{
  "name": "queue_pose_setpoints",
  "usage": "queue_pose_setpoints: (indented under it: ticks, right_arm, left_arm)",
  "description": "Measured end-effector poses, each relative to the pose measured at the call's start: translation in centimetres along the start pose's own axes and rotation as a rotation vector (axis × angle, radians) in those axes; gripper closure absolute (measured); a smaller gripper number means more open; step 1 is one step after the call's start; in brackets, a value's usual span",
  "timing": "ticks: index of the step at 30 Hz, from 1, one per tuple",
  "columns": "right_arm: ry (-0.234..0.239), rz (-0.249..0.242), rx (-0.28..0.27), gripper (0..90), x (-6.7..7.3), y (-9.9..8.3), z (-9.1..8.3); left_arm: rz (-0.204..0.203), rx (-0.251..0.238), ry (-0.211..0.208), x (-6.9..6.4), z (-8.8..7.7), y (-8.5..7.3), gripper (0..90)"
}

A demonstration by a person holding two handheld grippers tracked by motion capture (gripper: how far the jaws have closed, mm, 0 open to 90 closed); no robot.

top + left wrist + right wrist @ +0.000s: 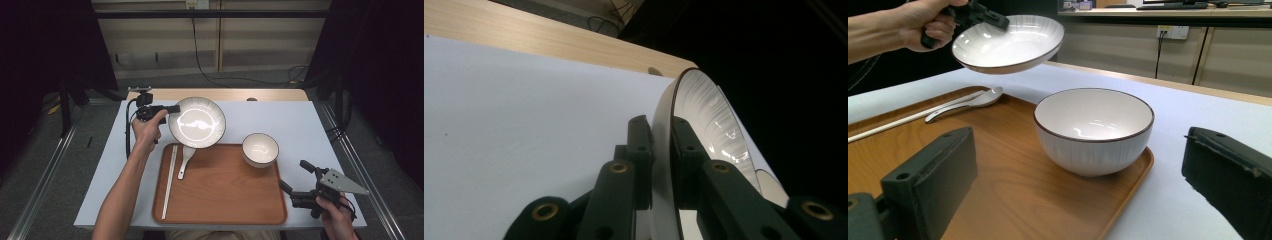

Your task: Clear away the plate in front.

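Right now the left gripper (170,109) has its jaws clamped narrow on the rim of a white plate (196,122), one jaw inside the rim and one outside, as the left gripper view makes plain. That plate hangs in the air, tilted, above the far left corner of the wooden tray (220,200), clear of the tray's surface. On the tray beneath it lie a white spoon (184,161) and, just to the spoon's left, a pair of pale chopsticks (169,183) running along the tray's left side. A white bowl (260,149) stands upright at the tray's far right corner. Off the tray's near right corner, the right gripper (296,179) rests with its jaws wide apart, nothing between them, aimed toward the bowl.
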State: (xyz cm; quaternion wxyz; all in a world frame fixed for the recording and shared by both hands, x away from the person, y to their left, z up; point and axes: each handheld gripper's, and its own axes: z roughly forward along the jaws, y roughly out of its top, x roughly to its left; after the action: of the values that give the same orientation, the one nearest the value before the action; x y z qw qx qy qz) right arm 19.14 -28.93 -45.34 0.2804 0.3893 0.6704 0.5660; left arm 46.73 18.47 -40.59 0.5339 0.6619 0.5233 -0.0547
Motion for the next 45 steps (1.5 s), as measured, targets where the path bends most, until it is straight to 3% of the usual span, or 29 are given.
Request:
queue_pose_setpoints:
  ticks: [7,9,11,16,21,26,32,45]
  right_arm:
    - [0.004,-0.003,0.001,1.2,0.0,0.0,0.1]
    - [0.002,-0.004,-0.002,1.2,0.0,0.1,0.1]
    - [0.001,-0.005,-0.003,1.2,0.0,0.1,0.0]
    - [0.002,-0.006,-0.001,1.2,0.2,0.1,0.1]
    - [0.002,-0.003,-0.005,1.1,0.2,0.2,0.1]
    - [0.011,-0.004,-0.008,1.1,0.3,0.2,0.1]
    - [0.01,-0.012,-0.006,1.1,0.4,0.3,0.2]
    - [0.008,-0.008,-0.006,1.1,0.4,0.3,0.1]
  left_arm:
    - [0.011,0.03,-0.071,-0.5,-1.0,-1.3,81.4]
    - [0.038,0.033,-0.069,-0.9,-1.4,-1.5,81.5]
    - [0.042,0.035,-0.063,-1.2,-1.8,-1.7,81.3]
    - [0.032,0.039,-0.094,-1.5,-2.4,-2.6,81.4]
    - [0.094,0.065,-0.075,-3.0,-2.9,-3.2,80.9]
    - [0.077,0.061,-0.11,-3.1,-3.2,-4.1,81.1]
    - [0.087,0.067,-0.078,-3.3,-3.2,-5.2,80.6]
    - [0.103,0.077,-0.099,-4.2,-3.8,-7.4,80.6]
